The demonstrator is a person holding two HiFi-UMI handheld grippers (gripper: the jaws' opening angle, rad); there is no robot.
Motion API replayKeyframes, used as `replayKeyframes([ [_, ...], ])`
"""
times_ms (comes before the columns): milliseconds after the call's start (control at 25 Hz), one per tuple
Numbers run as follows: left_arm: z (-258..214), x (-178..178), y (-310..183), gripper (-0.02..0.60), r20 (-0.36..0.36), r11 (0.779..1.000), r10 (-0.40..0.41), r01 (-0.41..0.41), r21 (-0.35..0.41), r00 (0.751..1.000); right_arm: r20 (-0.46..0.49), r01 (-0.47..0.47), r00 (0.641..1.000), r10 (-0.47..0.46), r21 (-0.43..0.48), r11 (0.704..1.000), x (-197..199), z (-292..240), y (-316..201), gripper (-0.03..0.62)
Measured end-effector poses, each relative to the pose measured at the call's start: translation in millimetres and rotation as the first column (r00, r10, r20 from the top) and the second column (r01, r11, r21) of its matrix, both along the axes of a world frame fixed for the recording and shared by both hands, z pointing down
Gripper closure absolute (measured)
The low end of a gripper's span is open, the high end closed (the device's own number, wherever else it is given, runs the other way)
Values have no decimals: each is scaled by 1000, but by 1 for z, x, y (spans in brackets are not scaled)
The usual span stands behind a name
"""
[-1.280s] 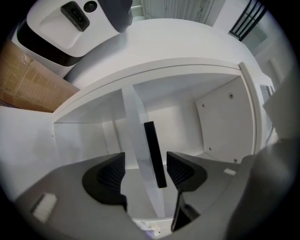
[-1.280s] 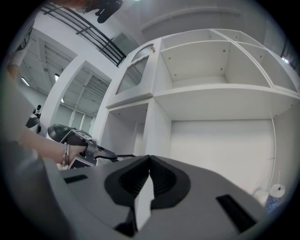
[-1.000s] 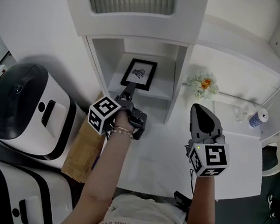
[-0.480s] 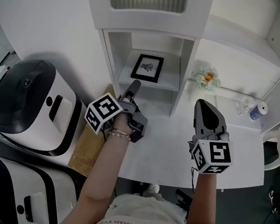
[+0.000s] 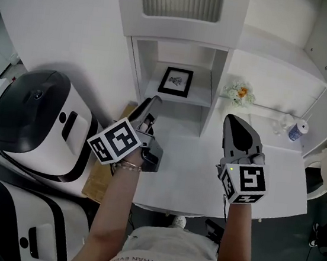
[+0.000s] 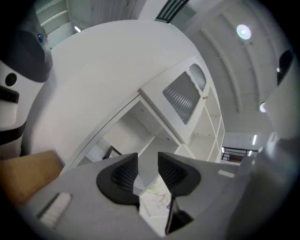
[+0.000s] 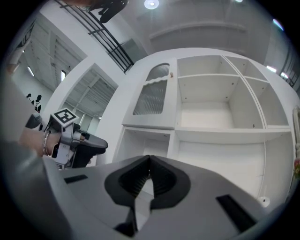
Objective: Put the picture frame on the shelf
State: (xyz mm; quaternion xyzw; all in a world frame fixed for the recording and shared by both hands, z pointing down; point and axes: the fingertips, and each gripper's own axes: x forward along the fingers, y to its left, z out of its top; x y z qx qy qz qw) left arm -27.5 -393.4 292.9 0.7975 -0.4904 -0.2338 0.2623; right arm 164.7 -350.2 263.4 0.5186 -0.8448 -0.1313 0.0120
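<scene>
1. The left gripper is held above the white table, its jaws pointing at the shelf unit.
2. In the left gripper view its jaws stand apart and are closing. There is nothing between the pads, only a gap that shows the table beyond.
3. The right gripper is also over the table, alongside the left one and well apart from it. In the right gripper view its jaws are clenched, tips touching and nothing caught between them.
4. The picture frame sits on the shelf board inside the open cubby, black border and pale print facing me. It is ahead of the left jaws, past the tips and well clear of them, touching neither gripper. I cannot tell whether it leans on the back wall or lies flat.
5. A small bunch of flowers sits ahead of the right jaws, beyond the tips and just outside the cubby's side wall.
6. A blue-and-white canister is far out to the right of the right jaws.
7. To the left of the left jaws are white machines with dark lids and a brown board.
</scene>
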Motion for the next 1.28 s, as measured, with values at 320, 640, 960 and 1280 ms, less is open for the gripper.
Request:
replayKeyframes([
  [320, -28, -7, 22, 542, 317, 981, -137, 85, 174, 939, -18, -6, 1000, 6, 29, 1000, -6, -9, 3, 586],
  [640, -49, 0, 36, 572, 611, 925, -293, 56, 376, 735, -53, -15, 998, 18, 52, 999, -9, -15, 0, 586],
  [960, -57, 0, 42, 572, 651, 901, -328, 19, 434, 684, -34, -28, 999, 31, 62, 998, -6, -28, -4, 586],
  [1280, -66, 1, 45, 572, 656, 887, -355, 20, 461, 666, -48, -35, 998, 38, 62, 997, -3, -33, -2, 586],
])
